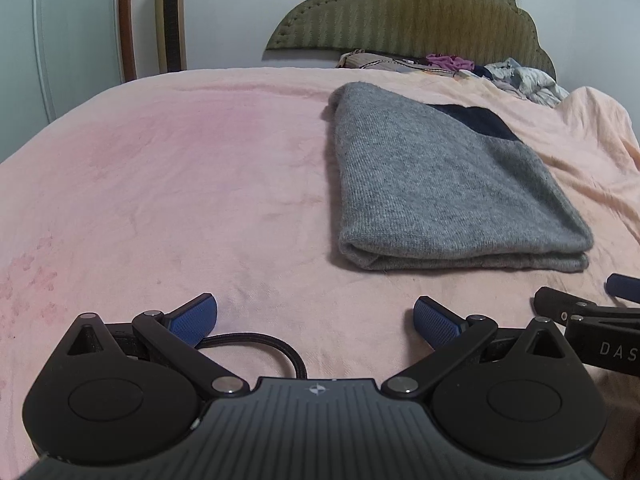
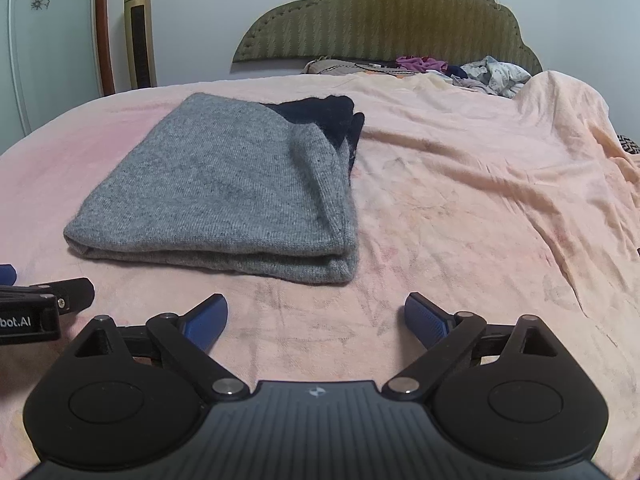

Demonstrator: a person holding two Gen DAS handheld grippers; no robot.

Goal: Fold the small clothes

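A grey knitted garment (image 1: pixel 448 184) (image 2: pixel 224 192) with a dark navy part at its far end lies folded in layers on the pink bedspread (image 1: pixel 180 184) (image 2: pixel 460 200). My left gripper (image 1: pixel 316 320) stands open just short of the garment's near left corner, with nothing between its blue pads. My right gripper (image 2: pixel 316 316) is wide open in front of the garment's near right corner, and holds nothing. Each gripper shows at the edge of the other's view: the right gripper's body (image 1: pixel 600 332) low on the right, the left gripper's body (image 2: pixel 36 308) low on the left.
Loose clothes (image 1: pixel 516 74) (image 2: pixel 472 70) are piled at the head of the bed under an olive padded headboard (image 1: pixel 416 12) (image 2: pixel 384 16). A gold tower fan (image 1: pixel 170 16) (image 2: pixel 139 32) stands by the far left wall. The bedspread is rumpled on the right.
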